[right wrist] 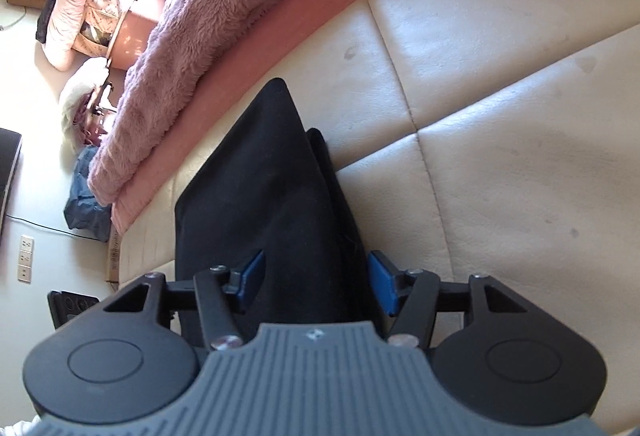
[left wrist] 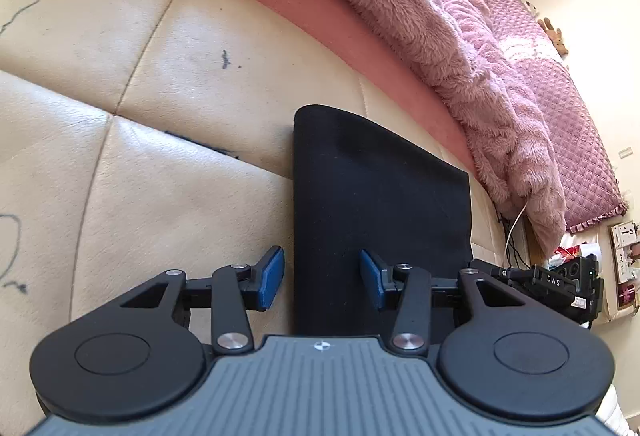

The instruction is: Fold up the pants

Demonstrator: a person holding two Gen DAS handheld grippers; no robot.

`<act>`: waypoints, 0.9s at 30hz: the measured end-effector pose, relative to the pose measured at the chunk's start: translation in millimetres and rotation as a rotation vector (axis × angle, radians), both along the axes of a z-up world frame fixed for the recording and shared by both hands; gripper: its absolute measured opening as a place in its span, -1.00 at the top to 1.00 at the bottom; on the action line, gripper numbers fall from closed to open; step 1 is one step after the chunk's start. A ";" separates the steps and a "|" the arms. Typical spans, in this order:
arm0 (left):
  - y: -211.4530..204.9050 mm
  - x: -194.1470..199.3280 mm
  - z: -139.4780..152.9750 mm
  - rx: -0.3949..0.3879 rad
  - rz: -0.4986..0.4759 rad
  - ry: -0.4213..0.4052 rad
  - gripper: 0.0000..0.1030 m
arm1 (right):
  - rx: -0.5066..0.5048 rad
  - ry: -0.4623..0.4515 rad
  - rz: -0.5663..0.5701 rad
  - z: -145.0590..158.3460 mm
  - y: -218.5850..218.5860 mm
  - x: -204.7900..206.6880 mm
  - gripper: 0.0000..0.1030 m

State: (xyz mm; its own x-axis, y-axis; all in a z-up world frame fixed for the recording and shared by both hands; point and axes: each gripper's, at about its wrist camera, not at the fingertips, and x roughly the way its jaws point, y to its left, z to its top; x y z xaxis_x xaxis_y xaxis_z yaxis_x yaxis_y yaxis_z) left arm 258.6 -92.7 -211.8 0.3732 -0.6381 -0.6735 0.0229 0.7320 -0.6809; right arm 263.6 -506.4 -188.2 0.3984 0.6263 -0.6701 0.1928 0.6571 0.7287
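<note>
The left claw stands apart, its blue pads clear of cloth; one pad hangs over bare cushion, the other over the pants, so the near left edge of the cloth runs between them untouched. The right claw is likewise apart and holds nothing; the dark cloth lies between its pads without being pressed, as far as the view shows.

The pants lie as a folded black bundle on the cream cushion, their far end close to the pink strip along the cushion's back edge; a fluffy blanket hangs over that edge just behind them.

The fold looks far along, and I judge the risks to lie in the withdrawal; a pad catching the top layer as either claw lifts would drag it open; in the right view a second layer peeks out beside the top one toward the far end, so the stack is not square and a nudge could splay it further. If another fold is meant, closing on the top layer alone would peel it off instead of carrying the bundle; a push toward the back edge could run the cloth under the blanket.
</note>
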 end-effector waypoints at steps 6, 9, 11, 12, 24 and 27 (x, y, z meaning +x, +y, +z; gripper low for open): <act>-0.2 5.6 -5.4 -0.035 -0.005 0.001 0.03 | 0.097 0.019 -0.059 -14.3 -4.5 4.5 0.18; 0.4 9.0 -8.0 -0.058 -0.003 0.014 0.05 | 0.111 0.028 -0.062 -17.4 -2.9 6.8 0.39; 0.3 10.0 -9.3 -0.061 -0.004 0.014 0.12 | 0.133 0.039 -0.072 -20.2 -4.0 6.7 0.44; 0.6 10.3 -10.0 -0.061 -0.005 0.014 0.18 | 0.135 0.042 -0.076 -20.5 -4.0 6.1 0.46; 6.6 10.4 -4.9 -0.057 -0.005 0.003 0.64 | 0.050 0.051 -0.068 -1.7 9.4 3.5 0.63; 10.4 8.8 0.3 -0.027 -0.012 0.007 0.65 | 0.040 0.052 -0.064 7.4 16.7 -0.9 0.66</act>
